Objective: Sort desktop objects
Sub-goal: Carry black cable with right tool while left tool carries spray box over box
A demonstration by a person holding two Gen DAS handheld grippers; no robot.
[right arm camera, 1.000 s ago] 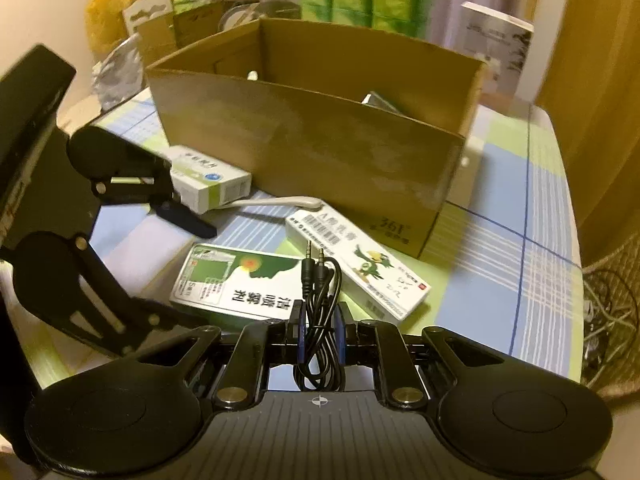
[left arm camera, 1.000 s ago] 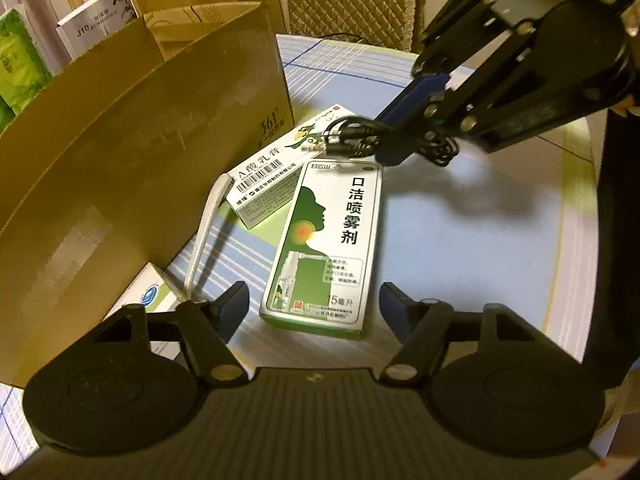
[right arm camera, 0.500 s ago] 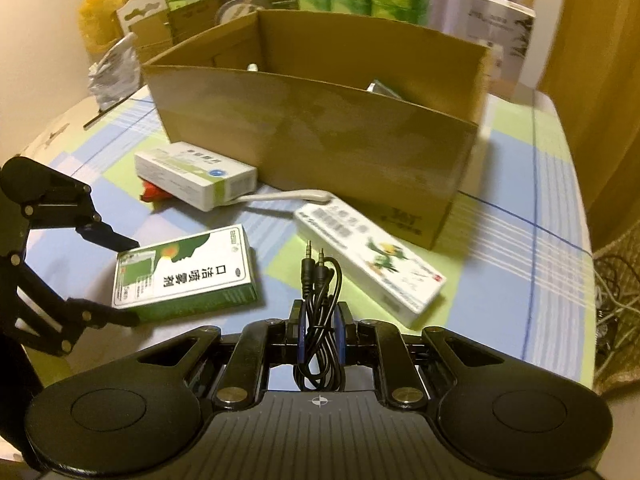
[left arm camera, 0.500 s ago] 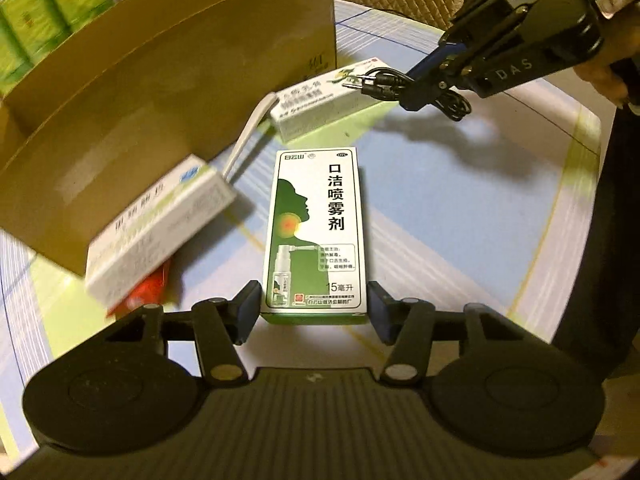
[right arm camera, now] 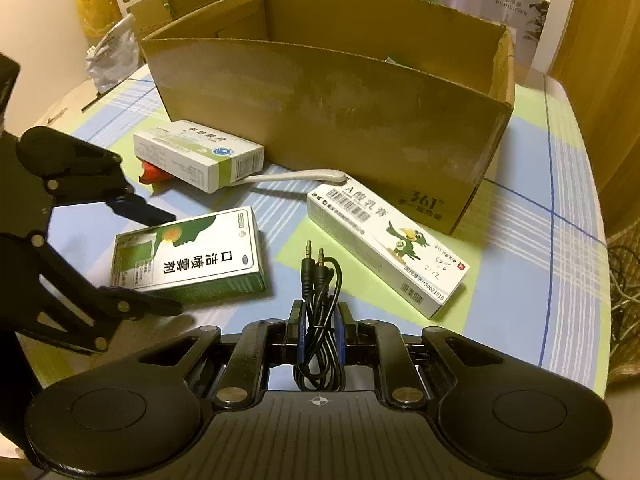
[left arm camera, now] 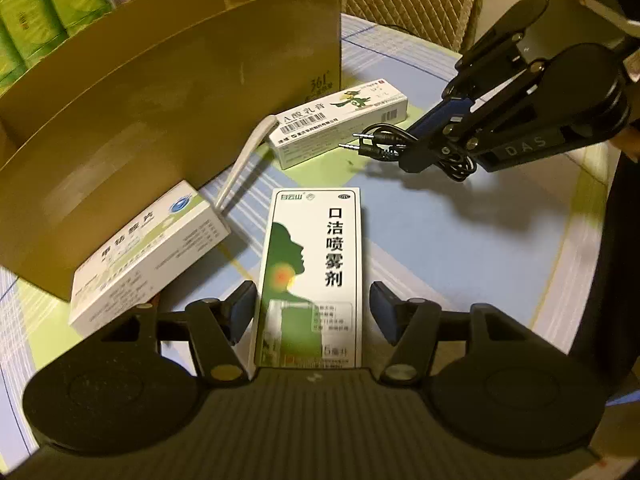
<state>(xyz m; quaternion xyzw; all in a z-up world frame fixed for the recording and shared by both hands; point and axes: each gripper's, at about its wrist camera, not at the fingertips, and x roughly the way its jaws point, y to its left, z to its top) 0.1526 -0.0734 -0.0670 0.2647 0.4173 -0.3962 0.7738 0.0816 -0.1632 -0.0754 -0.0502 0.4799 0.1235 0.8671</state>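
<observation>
My left gripper (left arm camera: 312, 308) straddles the near end of the green-and-white spray box (left arm camera: 314, 264), which lies flat on the checked tablecloth (left arm camera: 460, 248) in front of the cardboard box (left arm camera: 168, 120). Jaws have just been opening a little; the box sits between them, with a visible gap on the right pad side, and the left pad is close or maybe just touching, can't tell. So not a firm grip.

My right gripper (right arm camera: 319, 328) is clamped nearly shut on a coiled black audio cable (right arm camera: 320, 300), its two plugs sticking out forward, held above the cloth in front of the cardboard box's right corner.

Other stuff relative to the cardboard box: long white ointment box with a green bird (right arm camera: 386, 244) lies angled just in front of its right corner. A white plastic stick (right arm camera: 296, 176) lies along the box's front wall, one end tucked under the white-green pill box (right arm camera: 200, 154), which sits in front of its left half. Something red (right arm camera: 154, 172) pokes out from under that pill box. The cardboard box is open on top.
</observation>
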